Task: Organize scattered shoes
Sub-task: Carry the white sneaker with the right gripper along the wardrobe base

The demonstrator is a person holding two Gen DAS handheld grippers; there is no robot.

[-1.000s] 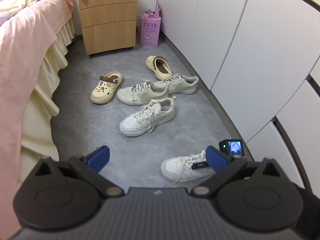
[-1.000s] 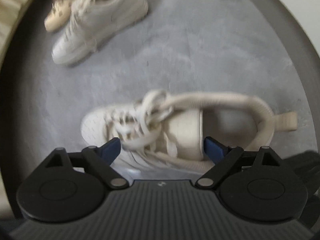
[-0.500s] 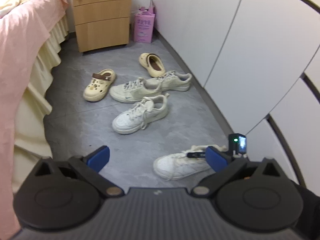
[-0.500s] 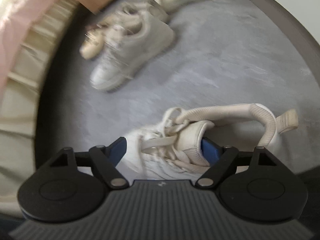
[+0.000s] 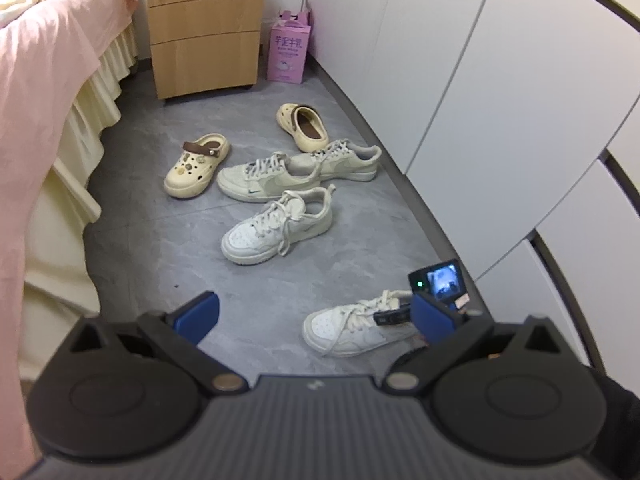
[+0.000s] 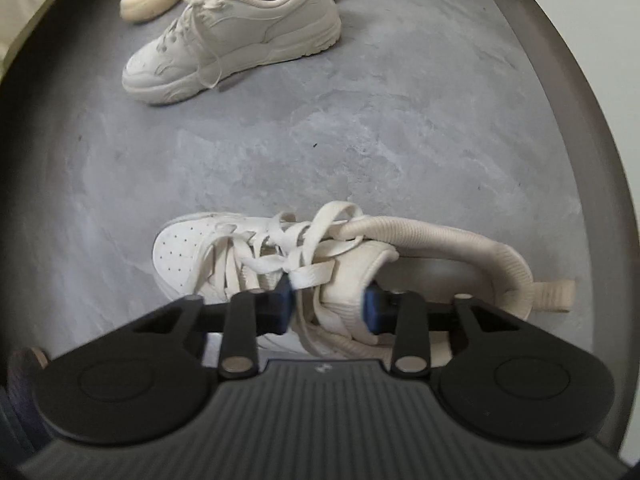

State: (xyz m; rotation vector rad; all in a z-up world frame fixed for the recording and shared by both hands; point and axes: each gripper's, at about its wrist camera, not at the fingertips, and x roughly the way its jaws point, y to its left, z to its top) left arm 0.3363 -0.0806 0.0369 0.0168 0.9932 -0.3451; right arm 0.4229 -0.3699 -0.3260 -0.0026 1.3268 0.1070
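My right tool [image 6: 326, 306] is closing on the tongue of the near sneaker [image 6: 248, 260], which lies on the grey floor [image 6: 360, 128] close to the white cabinets [image 5: 500, 100]. The blue pads [image 6: 282, 304] already press the tongue and a lace loop between them, so I count it as gripped, though the jaws are still drawing in. My left tool [image 5: 314, 314] hangs open above the floor with nothing between its pads.

The shoe looks light, and soft at the top: padded tongue, loose laces, a fat collar. The tongue will flex and stretch when I lift, so I expect the toe to droop and the shoe to swing. The sole and heel are the stiff parts; a bite across the collar wall would carry it more steadily than the tongue alone. The laces could slip out of the pads.

Its likely mate, the other white sneaker [image 5: 276, 226], sits mid-floor, well apart. Beyond it lie two cream sneakers [image 5: 268, 178] touching each other and two clogs [image 5: 196, 166], all scattered short of the wooden drawers [image 5: 204, 28].
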